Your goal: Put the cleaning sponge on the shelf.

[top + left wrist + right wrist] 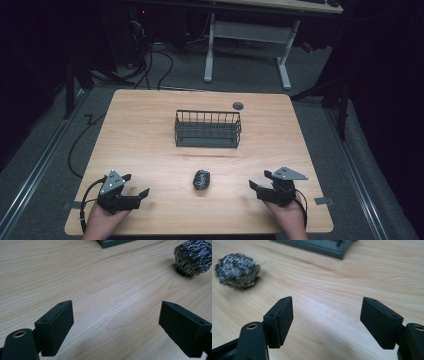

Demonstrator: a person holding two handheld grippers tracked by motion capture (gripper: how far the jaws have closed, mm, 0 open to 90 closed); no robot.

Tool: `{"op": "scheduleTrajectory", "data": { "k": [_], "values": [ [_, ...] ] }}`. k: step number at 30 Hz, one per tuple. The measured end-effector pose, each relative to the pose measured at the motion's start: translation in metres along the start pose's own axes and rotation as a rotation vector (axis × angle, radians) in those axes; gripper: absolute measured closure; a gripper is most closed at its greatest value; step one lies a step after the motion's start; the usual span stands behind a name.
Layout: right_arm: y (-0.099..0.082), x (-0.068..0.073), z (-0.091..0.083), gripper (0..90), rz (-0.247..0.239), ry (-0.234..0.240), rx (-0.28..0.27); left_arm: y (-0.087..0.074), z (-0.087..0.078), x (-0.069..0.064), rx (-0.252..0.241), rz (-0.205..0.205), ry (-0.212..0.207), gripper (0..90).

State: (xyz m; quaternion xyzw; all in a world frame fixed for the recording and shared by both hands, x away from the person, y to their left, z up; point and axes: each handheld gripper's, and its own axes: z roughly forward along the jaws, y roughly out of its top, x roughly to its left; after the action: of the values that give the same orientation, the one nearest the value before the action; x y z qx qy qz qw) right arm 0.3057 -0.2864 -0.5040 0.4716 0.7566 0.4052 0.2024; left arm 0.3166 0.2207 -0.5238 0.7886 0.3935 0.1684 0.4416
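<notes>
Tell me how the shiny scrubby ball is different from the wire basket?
The round silvery steel-wool scrubber is small and lumpy; the dark rectangular wire basket is much bigger, with straight sides. The scrubber lies nearer the person, between the two tools; the basket stands farther back, mid-table. Both rest on the light wooden table, untouched.

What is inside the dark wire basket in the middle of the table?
Nothing can be seen inside the wire basket; through its bars, the high view shows just its dark floor. The steel wool ball lies on the table in front of it. Anything small and flat inside cannot be ruled out.
</notes>
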Motion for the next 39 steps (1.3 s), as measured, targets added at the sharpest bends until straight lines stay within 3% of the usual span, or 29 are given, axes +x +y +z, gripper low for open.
{"op": "scheduleTrajectory", "data": {
  "k": [9, 15, 18, 25, 32, 39],
  "values": [
    [-0.003, 0.002, -0.004, 37.2, -0.024, -0.035, -0.030, 0.003, -0.001, 0.000, -0.009, -0.005, 0.002, 14.0],
    [-0.003, 0.006, 0.000, 39.4, -0.040, -0.006, -0.039, 0.003, -0.001, 0.001, -0.010, -0.007, 0.003, 14.0],
    [-0.002, 0.016, 0.004, 40.6, -0.059, 0.018, -0.041, 0.003, -0.001, 0.001, -0.011, -0.008, 0.000, 14.1],
    [-0.001, 0.026, 0.009, 40.5, -0.081, 0.031, -0.034, 0.004, 0.000, -0.004, -0.015, -0.017, -0.015, 14.2],
    [-0.003, 0.020, 0.007, 39.0, -0.058, 0.021, -0.036, 0.006, 0.002, -0.012, -0.016, -0.004, -0.023, 13.9],
    [-0.007, 0.002, -0.006, 35.3, -0.048, -0.020, -0.021, 0.011, 0.006, -0.027, -0.025, 0.026, -0.013, 12.8]
  ]
}}
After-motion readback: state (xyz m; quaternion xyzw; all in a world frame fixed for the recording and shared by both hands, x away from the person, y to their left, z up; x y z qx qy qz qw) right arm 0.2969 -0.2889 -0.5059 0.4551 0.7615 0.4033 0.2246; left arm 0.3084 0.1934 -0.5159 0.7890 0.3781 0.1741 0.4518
